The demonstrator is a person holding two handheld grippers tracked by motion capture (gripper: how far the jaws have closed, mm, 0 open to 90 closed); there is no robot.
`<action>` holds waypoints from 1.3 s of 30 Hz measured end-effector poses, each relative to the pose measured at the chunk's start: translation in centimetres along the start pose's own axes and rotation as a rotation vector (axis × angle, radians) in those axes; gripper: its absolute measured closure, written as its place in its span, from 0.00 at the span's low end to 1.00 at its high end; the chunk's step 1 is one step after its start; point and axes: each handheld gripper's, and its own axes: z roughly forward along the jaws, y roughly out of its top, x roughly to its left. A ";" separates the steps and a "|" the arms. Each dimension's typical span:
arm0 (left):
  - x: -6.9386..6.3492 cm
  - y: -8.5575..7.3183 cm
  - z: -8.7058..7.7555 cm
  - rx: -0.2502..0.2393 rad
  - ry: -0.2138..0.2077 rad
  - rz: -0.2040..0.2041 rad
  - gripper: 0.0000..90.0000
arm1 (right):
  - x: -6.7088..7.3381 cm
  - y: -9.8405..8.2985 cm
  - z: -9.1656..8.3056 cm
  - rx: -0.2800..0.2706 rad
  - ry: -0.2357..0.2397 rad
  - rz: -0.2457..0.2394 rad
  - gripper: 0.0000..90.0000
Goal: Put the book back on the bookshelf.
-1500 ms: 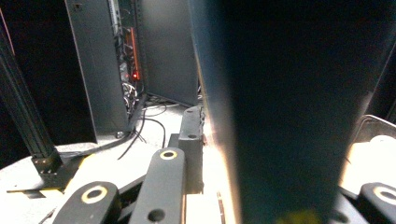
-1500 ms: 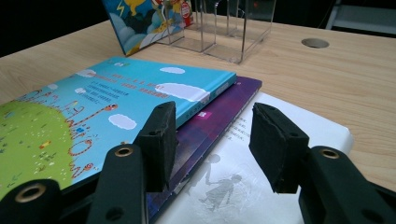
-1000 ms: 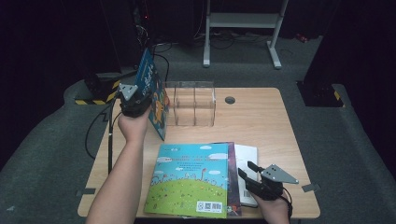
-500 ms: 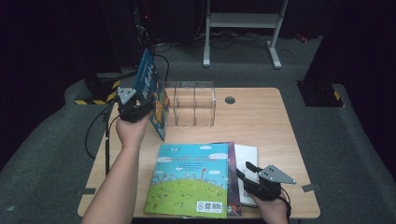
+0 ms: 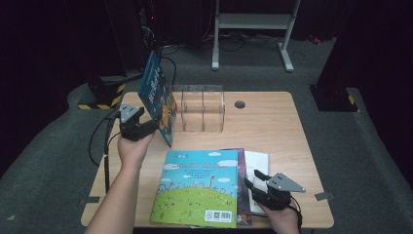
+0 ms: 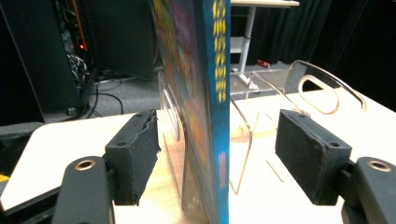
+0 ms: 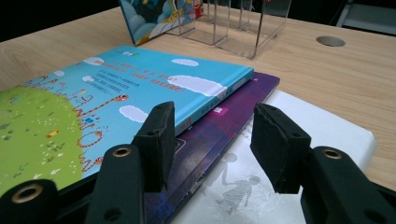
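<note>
When standing a book on end on the tabletop, confirm it bears its own weight before drawing the hand away. Pale wood grain, smooth and matte.

Near front edge, toward right corner: flat stack of books. Glossy cover on top, blue sky over green hill; purple cover beneath; white cover lowest, sticking out to the right. Thin, stiff boards, square corners.

Toward back left: upright book, blue spine, glossy cartoon cover, tilted a little, at left end of clear rack. Cannot tell whether inside the first slot or against the outer wall. Rack of hard transparent plastic, thin rounded dividers, slippery-looking.

Left gripper: jaws just been opening, now standing apart either side of the spine, pads clear of both covers. Judged step: release after racking. Best done by backing straight out along the spine line, no sideways brush against a pad, since a light tall cover on a smooth surface should tip easily. Watch the lean; re-grip if it grows.

Right gripper: jaws partly apart, nothing between them, poised over right edge of the stack. Black pads, blocky, slightly chewed on the edges.
</note>
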 end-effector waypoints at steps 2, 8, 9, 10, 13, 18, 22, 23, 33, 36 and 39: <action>0.2 -0.4 -0.3 -0.001 -0.005 0.006 0.33 | 0.0 0.0 0.0 0.002 0.001 0.000 0.55; 0.7 -1.8 -1.2 0.029 -0.025 0.004 0.32 | 0.1 -0.1 0.1 0.006 0.000 -0.009 0.55; 0.8 -2.0 -1.4 0.034 -0.025 0.007 0.32 | 0.1 -0.1 0.1 0.005 0.001 -0.009 0.55; 0.9 -2.3 -1.5 0.040 -0.027 0.010 0.32 | 0.1 -0.1 0.1 0.005 -0.001 -0.010 0.55; 1.0 -3.2 -1.8 0.062 -0.041 0.003 0.31 | 0.1 -0.1 0.1 0.005 -0.003 -0.012 0.55; 0.9 -5.0 -2.3 0.103 -0.076 -0.005 0.28 | 0.2 -0.1 0.1 0.008 -0.005 -0.015 0.54; 0.5 -7.0 -2.8 0.145 -0.098 -0.001 0.26 | 0.3 -0.1 0.1 0.007 -0.001 -0.014 0.54; 0.4 -7.3 -2.8 0.151 -0.103 -0.005 0.26 | 0.3 -0.1 0.1 0.007 -0.002 -0.018 0.54; -0.9 -11.8 -3.2 0.307 -0.157 0.016 0.19 | 0.3 -0.1 0.1 0.009 -0.001 -0.017 0.54; -1.4 -13.0 -3.6 0.352 -0.177 0.007 0.19 | 0.5 -0.1 0.2 0.012 0.005 -0.014 0.54; -2.2 -14.3 -4.2 0.375 -0.198 -0.028 0.19 | 0.6 0.0 0.3 0.015 0.008 -0.015 0.53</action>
